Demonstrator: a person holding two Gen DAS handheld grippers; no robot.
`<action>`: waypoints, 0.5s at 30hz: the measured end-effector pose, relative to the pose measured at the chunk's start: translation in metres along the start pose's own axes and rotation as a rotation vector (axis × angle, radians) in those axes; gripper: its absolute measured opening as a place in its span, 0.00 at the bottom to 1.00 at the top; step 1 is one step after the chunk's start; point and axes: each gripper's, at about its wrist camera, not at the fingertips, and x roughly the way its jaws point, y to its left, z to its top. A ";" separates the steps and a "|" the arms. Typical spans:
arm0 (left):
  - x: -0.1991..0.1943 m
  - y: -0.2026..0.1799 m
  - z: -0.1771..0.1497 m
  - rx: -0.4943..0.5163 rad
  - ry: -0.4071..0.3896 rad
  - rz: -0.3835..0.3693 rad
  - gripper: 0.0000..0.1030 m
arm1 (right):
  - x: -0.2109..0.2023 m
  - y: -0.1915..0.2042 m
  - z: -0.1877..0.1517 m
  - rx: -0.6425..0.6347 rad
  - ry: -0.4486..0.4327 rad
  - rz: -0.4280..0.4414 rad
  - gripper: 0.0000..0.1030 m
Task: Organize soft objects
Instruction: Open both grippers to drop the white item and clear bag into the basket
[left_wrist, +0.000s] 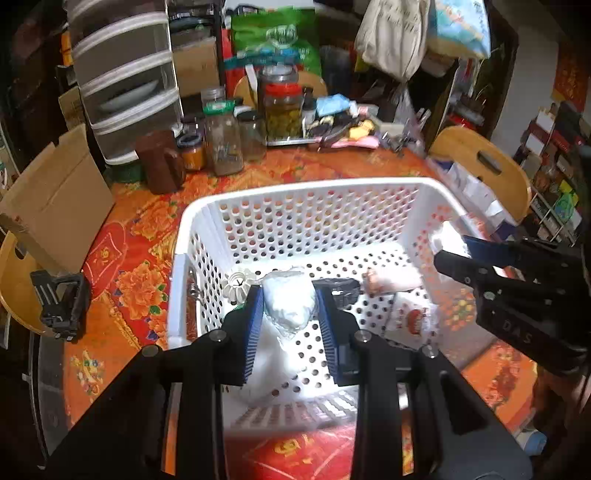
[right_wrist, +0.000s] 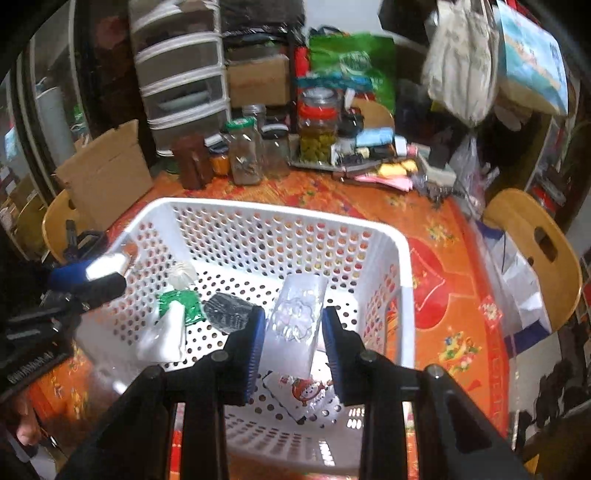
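A white perforated basket (left_wrist: 303, 192) (right_wrist: 266, 212) stands on the red floral tablecloth. My left gripper (left_wrist: 290, 301) hangs over its near side, jaws on both sides of a white soft packet (left_wrist: 290, 301) and touching it. My right gripper (right_wrist: 293, 321) is also over the basket, its blue pads against a clear plastic pack (right_wrist: 299, 317). In the basket lie a pack with a cartoon print (right_wrist: 304, 391), a black item (right_wrist: 227, 312), a green packet (right_wrist: 183, 304) and a white ribbed piece (left_wrist: 240, 286). The right gripper shows at the right edge of the left wrist view (left_wrist: 458, 254).
Jars (left_wrist: 223, 142) and a brown jug (left_wrist: 160, 162) stand behind the basket, with a drawer unit (left_wrist: 125, 77) and a cardboard box (left_wrist: 55, 199) to the left. Wooden chairs (right_wrist: 535, 243) flank the table. A black clamp part (left_wrist: 61, 302) lies at the left edge.
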 end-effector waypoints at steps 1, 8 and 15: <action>0.007 0.001 0.000 -0.003 0.012 0.005 0.27 | 0.007 -0.001 0.000 0.004 0.015 0.005 0.30; 0.044 0.009 -0.010 -0.033 0.076 -0.002 0.27 | 0.043 -0.001 -0.012 -0.011 0.093 0.015 0.30; 0.056 0.006 -0.019 -0.006 0.095 -0.010 0.27 | 0.048 0.002 -0.015 -0.020 0.088 0.027 0.31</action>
